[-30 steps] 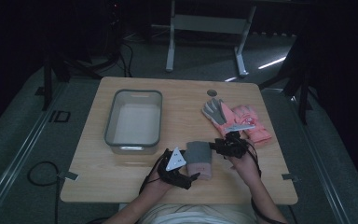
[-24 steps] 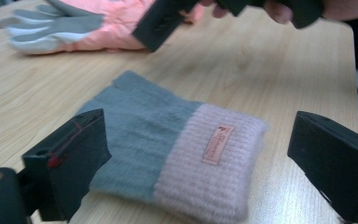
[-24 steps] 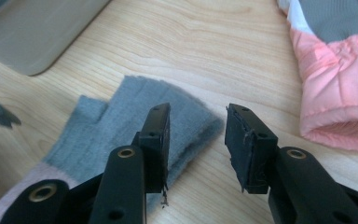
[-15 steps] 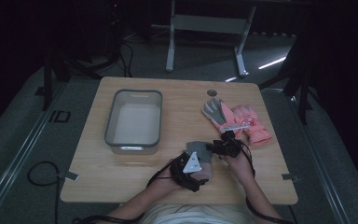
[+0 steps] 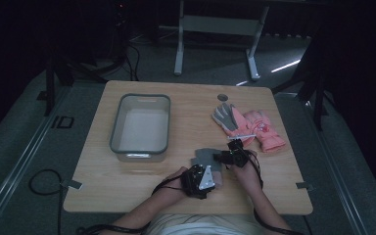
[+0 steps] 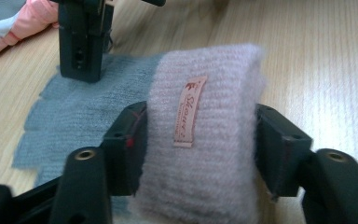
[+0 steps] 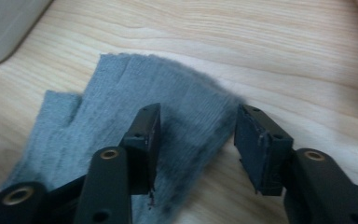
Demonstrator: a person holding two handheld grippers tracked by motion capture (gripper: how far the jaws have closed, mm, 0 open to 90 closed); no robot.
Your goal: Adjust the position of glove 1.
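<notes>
1. Knitted glove (image 6: 200, 140): grey hand part with a pale pinkish cuff bearing a small sewn label. It lies on the table (image 5: 127, 191) at the near edge, just in front of the person, right of the tub and well apart from the pink gloves. In the high view its grey part (image 5: 205, 155) shows between the two grippers.
2. Left gripper (image 5: 198, 180): held in the person's left hand at the near edge of the table. Its jaws have just been closing and now stand on either side of the cuff, pads pressing the knit on both flanks; the cuff bulges up between them.
3. Right gripper (image 5: 232, 156): held in the right hand, at the far end of the same glove. In its own view (image 7: 193, 140) the jaws stand apart, the left one on the grey knit, the right one at the cloth's edge over bare wood. Whether the pads pinch the cloth I cannot tell.
4. Tub (image 5: 118, 122): grey-rimmed, rectangular, on the left half of the table.
5. Pink gloves (image 5: 262, 129): a padded pair with grey palms, lying on the right, beyond the right gripper.
</notes>
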